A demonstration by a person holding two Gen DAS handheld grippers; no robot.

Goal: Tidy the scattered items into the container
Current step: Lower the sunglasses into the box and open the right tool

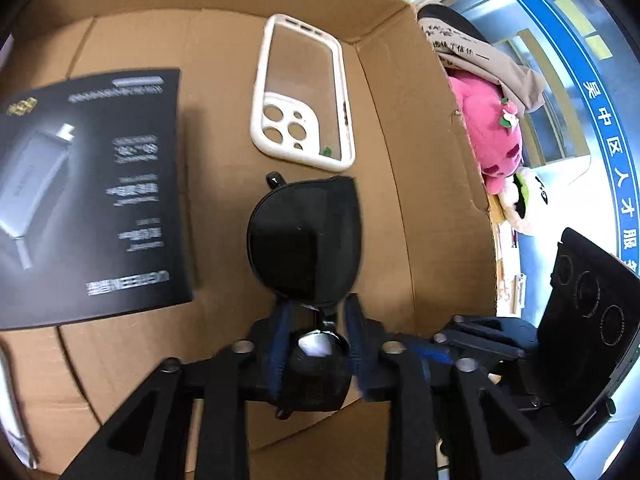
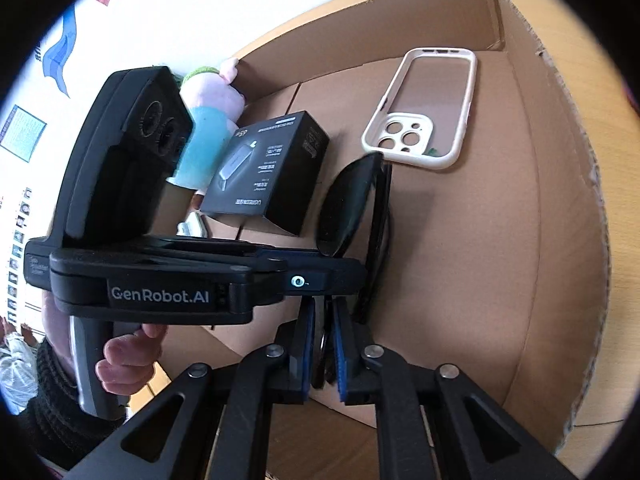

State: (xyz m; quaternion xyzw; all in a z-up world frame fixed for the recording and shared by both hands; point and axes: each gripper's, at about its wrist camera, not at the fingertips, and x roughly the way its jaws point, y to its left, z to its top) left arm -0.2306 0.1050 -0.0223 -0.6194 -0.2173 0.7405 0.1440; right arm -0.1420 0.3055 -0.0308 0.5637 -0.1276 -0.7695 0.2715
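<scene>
Both grippers hold a pair of black sunglasses (image 1: pixel 304 236) over the floor of a cardboard box (image 1: pixel 420 160). My left gripper (image 1: pixel 316 320) is shut on the sunglasses at the bridge between the lenses. My right gripper (image 2: pixel 322 328) is shut on the sunglasses (image 2: pixel 352 208) at a folded arm, just behind the left gripper's body (image 2: pixel 160 280). A white phone case (image 1: pixel 302 96) lies on the box floor beyond the sunglasses; it also shows in the right wrist view (image 2: pixel 424 108). A black charger box (image 1: pixel 88 196) lies inside at the left, also seen in the right wrist view (image 2: pixel 268 172).
A pink plush toy (image 1: pixel 492 136) and a white-green one (image 1: pixel 524 196) lie outside the box's right wall. A pastel plush (image 2: pixel 212 120) sits beyond the far wall. The box (image 2: pixel 560 200) stands on a wooden table (image 2: pixel 592 32). The right gripper's body (image 1: pixel 580 320) shows at right.
</scene>
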